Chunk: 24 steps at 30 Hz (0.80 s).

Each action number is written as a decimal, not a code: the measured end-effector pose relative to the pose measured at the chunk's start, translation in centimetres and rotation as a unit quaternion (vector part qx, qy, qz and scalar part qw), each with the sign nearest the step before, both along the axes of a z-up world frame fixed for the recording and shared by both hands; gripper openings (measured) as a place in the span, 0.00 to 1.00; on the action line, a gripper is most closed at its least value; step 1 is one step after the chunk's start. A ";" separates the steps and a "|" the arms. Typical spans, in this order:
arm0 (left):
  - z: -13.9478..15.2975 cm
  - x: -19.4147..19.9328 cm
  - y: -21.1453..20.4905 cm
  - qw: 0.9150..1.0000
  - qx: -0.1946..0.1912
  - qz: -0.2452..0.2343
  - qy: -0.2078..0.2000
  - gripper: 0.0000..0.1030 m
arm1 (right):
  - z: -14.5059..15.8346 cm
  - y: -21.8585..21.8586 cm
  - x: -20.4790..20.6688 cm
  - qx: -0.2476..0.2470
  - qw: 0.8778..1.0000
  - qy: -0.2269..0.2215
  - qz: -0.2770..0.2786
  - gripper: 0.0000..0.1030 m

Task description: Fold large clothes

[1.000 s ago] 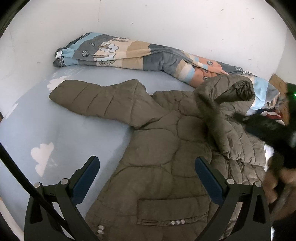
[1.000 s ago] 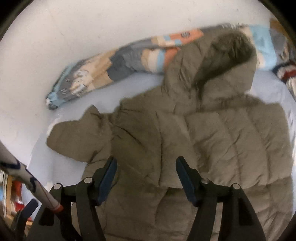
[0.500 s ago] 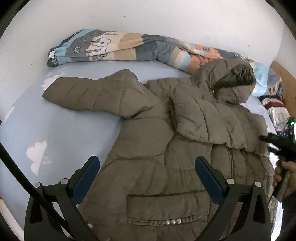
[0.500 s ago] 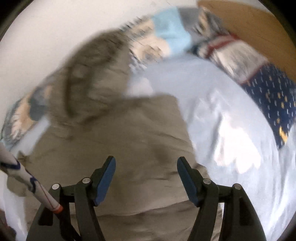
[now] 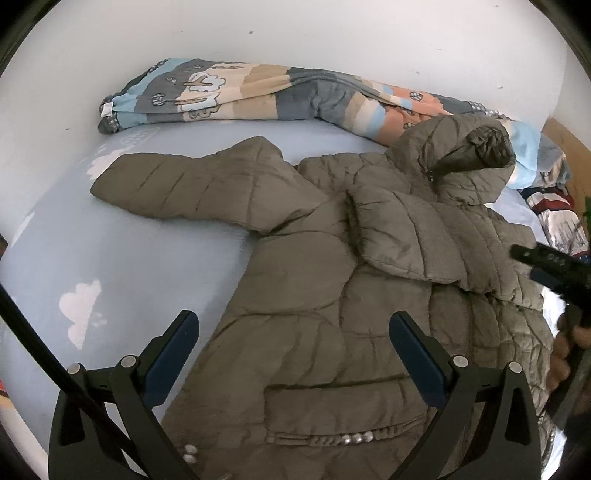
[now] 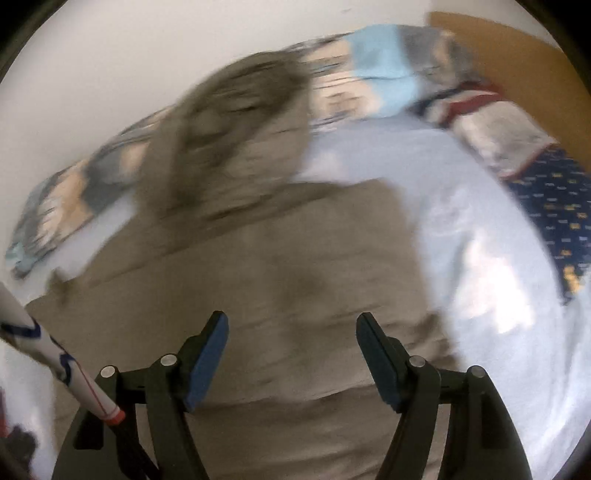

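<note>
An olive quilted hooded jacket [image 5: 332,295] lies flat on the light blue bed sheet [image 5: 129,266]. Its left sleeve [image 5: 192,188] stretches out to the left. Its right sleeve [image 5: 413,236] is folded across the chest. The hood [image 5: 469,155] lies at the top right. My left gripper [image 5: 291,350] is open and empty, above the jacket's lower body. My right gripper [image 6: 291,354] is open and empty over the jacket [image 6: 277,288], in a blurred view. It also shows in the left wrist view [image 5: 554,266] at the jacket's right edge.
A rolled patterned blanket [image 5: 258,96] lies along the white wall [image 5: 295,33] behind the jacket. Striped and navy clothes [image 6: 517,147] are piled at the right by a brown board [image 6: 498,48]. Bare sheet [image 6: 480,240] lies right of the jacket.
The right sleeve was carried over the chest, let go, and now lies folded there. My right gripper has drawn back to the jacket's right edge. My left gripper has barely moved.
</note>
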<state>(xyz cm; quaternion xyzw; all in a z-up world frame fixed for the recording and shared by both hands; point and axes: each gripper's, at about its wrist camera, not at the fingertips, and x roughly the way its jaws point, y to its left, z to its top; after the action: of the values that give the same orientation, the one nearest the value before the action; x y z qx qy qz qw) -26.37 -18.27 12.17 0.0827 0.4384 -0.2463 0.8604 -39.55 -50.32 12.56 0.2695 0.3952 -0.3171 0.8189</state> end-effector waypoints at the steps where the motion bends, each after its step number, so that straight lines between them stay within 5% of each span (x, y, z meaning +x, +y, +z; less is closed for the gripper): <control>1: 0.0 0.2 0.3 1.000 -0.001 0.003 0.001 1.00 | -0.3 1.1 1.0 0.006 1.000 -0.002 0.013 0.74; 9: 0.0 1.3 1.4 1.000 -0.007 0.009 0.022 1.00 | -5.4 6.6 7.8 -0.012 0.993 0.095 0.069 0.76; 12: 0.1 1.6 1.6 1.000 -0.007 0.009 0.024 1.00 | -4.7 6.6 7.6 -0.003 0.993 0.100 0.066 0.76; 19: 0.0 3.1 2.9 0.999 -0.011 0.027 0.032 1.00 | 2.1 13.1 1.2 -0.035 0.992 0.058 0.104 0.77; 24: -0.1 5.2 4.1 0.999 0.003 0.042 0.020 1.00 | 1.8 19.4 -4.6 -0.057 0.986 0.016 0.154 0.80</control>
<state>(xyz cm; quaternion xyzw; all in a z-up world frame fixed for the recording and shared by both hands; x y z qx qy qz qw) -21.14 -14.20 12.12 0.0621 0.4597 -0.2099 0.8607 -44.11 -30.91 14.31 0.1536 0.4264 -0.2137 0.8654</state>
